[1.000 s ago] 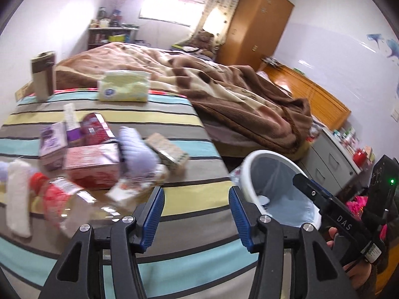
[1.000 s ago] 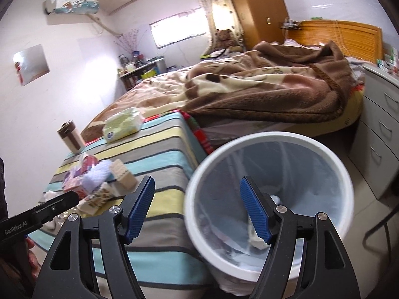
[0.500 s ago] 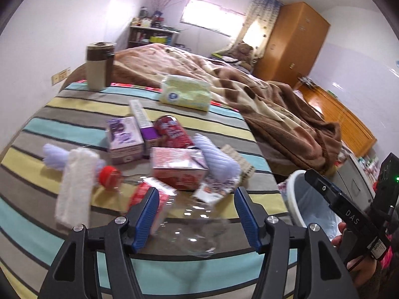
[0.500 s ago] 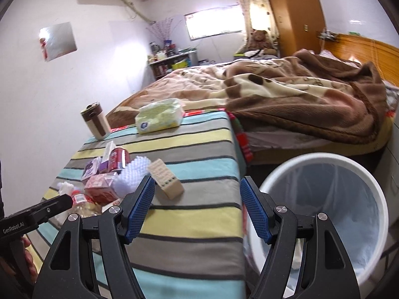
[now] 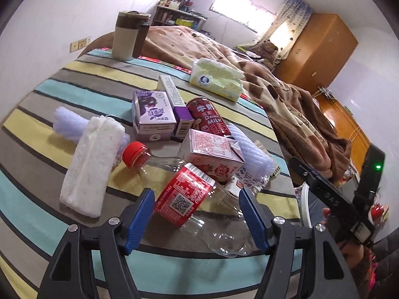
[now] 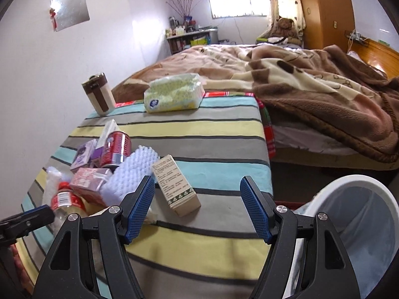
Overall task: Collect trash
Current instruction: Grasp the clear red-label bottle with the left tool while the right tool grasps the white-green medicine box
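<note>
Right now our left gripper is spread wide with nothing clamped, its blue pads on either side of the bottle (clear plastic, red label, red cap pointing away to the left). We judge that's why it's held low and level over the bed: the bottle lies on its side, so the pads can close across its body w/o tipping it. Our right gripper is likewise apart and empty, aimed at the tan box, which lies flat just ahead of the left pad, not yet between the two.

Moving outward, the rest of the trash sits bunched together: pink carton touching the bottle, milk can, purple carton, foam roll, white pad. Tissue pack and mug stand well apart at the far side; prob. not trash, though we can't be sure.

The bin stands off the bed's right edge, below the mattress level, mouth open, near the right gripper. The striped cover between the box and that edge is bare, so the route to the bin looks open. On the left it's tighter: the carton crowds the bottle, and we'd expect it to get nudged during a lift.
</note>
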{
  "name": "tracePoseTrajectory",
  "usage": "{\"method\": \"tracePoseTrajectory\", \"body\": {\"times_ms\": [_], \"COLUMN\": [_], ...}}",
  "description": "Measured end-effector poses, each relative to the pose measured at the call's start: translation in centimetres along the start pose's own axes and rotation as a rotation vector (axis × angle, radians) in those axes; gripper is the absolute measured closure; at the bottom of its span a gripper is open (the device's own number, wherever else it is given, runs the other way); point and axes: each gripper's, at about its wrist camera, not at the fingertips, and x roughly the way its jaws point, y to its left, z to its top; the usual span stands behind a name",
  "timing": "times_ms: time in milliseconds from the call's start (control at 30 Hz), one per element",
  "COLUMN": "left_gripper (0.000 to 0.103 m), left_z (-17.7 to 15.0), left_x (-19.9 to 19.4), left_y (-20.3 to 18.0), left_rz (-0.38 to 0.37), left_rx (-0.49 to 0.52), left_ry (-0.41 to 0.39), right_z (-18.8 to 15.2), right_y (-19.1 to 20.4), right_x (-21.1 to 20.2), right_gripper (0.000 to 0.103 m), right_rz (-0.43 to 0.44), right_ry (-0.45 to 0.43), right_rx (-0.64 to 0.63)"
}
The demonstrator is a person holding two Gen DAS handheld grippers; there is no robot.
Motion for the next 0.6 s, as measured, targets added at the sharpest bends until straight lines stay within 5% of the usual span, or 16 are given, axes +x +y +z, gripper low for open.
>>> {"method": "tracePoseTrajectory", "body": {"times_ms": [267,600], "left_gripper": [0.027,0.026], "left_z": [0.6,0.8], "left_x": [1.5,3.8], "left_y": [0.5,-1.0], "left_rz": [0.007,0.050], "left_rx": [-0.075,-0.040], "left_ry": [0.031,0.088], "right_z": [0.6,0.7], "right_y": [1.1,1.2], "right_x": [2.1,3.7], "right_gripper": [0.031,0.031], "right_rz": [0.040,0.027], "right_ry": [0.073,0.129], "right_rx": [-0.072,-0.105]}}
